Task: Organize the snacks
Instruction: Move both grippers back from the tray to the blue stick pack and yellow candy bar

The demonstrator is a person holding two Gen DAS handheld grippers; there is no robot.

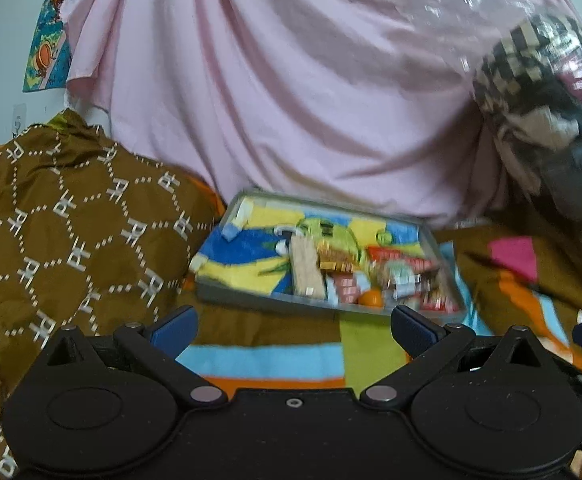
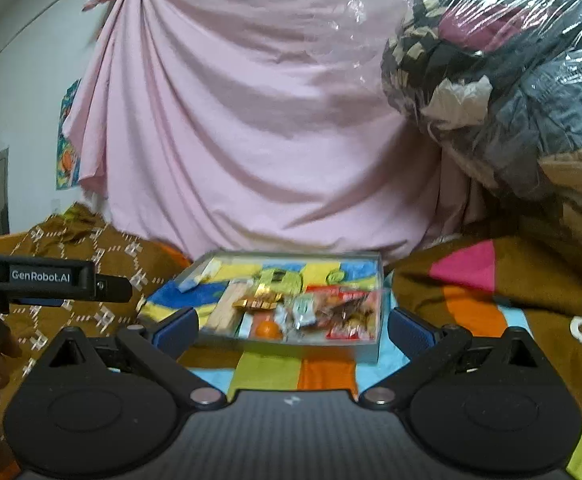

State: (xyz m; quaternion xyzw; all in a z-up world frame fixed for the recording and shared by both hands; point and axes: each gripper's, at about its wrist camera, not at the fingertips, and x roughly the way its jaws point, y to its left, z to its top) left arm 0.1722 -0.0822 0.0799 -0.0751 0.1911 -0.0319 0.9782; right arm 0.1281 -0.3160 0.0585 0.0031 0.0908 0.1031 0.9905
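Note:
A clear shallow tray [image 1: 251, 300] [image 2: 371, 350] with a colourful cartoon base lies on the striped bedspread. Wrapped snacks are piled in its right half: a pale wafer pack [image 1: 309, 270] [image 2: 223, 312], gold packets [image 1: 331, 258] [image 2: 257, 300], red packets [image 1: 401, 262] [image 2: 351, 314] and a small orange ball [image 1: 371, 299] [image 2: 268, 330]. A small white and blue item [image 1: 237, 220] lies at the tray's far left. My left gripper [image 1: 293, 328] is open and empty, just short of the tray. My right gripper [image 2: 293, 330] is open and empty, with the tray's near edge between its fingers.
A brown patterned cloth [image 1: 63, 216] is heaped to the left. A pink sheet [image 1: 271, 100] hangs behind. A plastic-wrapped bundle of fabric [image 2: 511, 92] looms at the right. The left gripper's body [image 2: 47, 278] shows at the left edge of the right wrist view.

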